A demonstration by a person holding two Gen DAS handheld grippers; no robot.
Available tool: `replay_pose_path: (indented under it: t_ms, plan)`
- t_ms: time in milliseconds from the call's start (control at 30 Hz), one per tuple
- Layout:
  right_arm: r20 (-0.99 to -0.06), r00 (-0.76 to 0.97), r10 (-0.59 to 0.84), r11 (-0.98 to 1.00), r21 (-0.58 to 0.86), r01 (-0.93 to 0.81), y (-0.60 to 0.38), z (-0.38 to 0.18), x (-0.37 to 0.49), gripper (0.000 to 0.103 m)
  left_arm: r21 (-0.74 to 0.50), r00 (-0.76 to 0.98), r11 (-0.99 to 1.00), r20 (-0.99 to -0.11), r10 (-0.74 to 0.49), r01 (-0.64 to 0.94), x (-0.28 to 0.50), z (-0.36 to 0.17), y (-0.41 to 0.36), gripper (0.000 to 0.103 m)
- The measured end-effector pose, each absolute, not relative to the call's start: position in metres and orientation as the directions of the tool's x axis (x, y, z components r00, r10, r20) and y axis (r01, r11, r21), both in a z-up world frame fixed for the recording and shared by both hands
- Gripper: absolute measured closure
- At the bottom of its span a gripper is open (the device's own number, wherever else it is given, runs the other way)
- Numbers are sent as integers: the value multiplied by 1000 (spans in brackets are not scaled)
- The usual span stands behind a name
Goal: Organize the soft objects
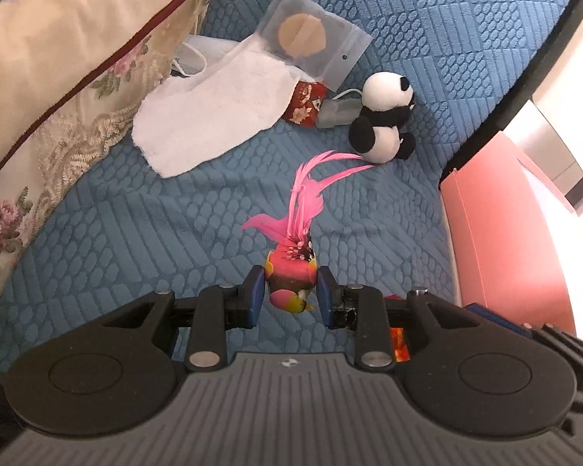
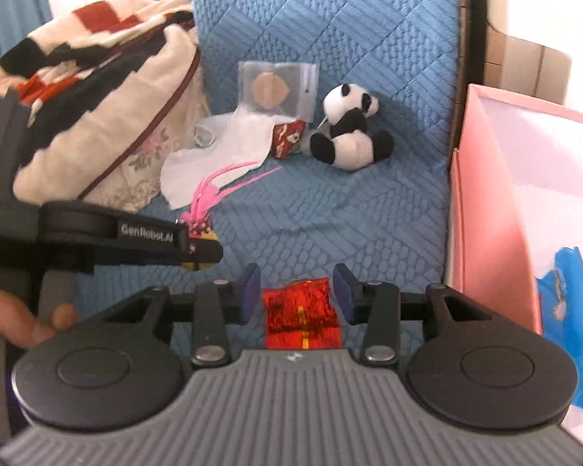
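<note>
left hand-held gripper [image 1: 290, 291]: pinching pink feathered bird [image 1: 291, 268] | right hand-held gripper [image 2: 296, 291]: spread, red pouch [image 2: 301, 312] between pads, untouched | far: panda plush [image 2: 348, 134] on blue quilt [image 2: 330, 213]

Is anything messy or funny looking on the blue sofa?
Yes. Near the cushion, a white cloth lies rumpled, half covering a red patterned pouch, with a clear packet leaning on top. The toy panda has flopped onto its side next to that pile. Nothing looks torn or spilled.
</note>
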State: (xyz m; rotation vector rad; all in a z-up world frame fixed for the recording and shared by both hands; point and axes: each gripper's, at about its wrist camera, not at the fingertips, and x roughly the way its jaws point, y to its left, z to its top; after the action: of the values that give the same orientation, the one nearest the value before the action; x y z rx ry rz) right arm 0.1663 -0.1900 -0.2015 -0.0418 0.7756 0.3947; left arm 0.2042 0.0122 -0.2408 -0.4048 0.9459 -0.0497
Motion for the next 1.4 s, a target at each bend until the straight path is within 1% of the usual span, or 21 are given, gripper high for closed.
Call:
replay_pose_path:
  t_ms: [133,267,367,833,900,1067,1233,1400]
  plan:
    - [-726,603,331,922,112,-371,-185,-216,176,59,-369,583,919,-780,-227,-136,208,-243,11,69]
    - [-748,589,306,925,86,-371,-180,-228,180,52,-368,570,920,-788,-233,-134,210,-246,9,69]
    - [-763,572,301,924,86,-372,-178,-236,183,52,-374,564,917,-790,-239,-136,212,-248,10,69]
    - [-752,616,233,913,-49,-405,-162,-244,185,50,-392,563,910,-786,-256,-135,217,-248,11,69]
    - [-756,611,233,910,-52,-411,-162,-245,185,45,-392,564,910,-785,-256,-132,217,-248,10,69]
    - [-760,613,215,908,-74,-411,-163,-249,187,44,-389,563,912,-786,-256,-129,217,-249,10,70]
    - [-768,605,208,922,-53,-384,-168,-252,191,43,-387,565,913,-786,-253,-130,218,-249,10,70]
    - [-764,601,235,938,16,-347,-178,-254,194,45,-386,569,914,-784,-250,-129,217,-249,10,70]
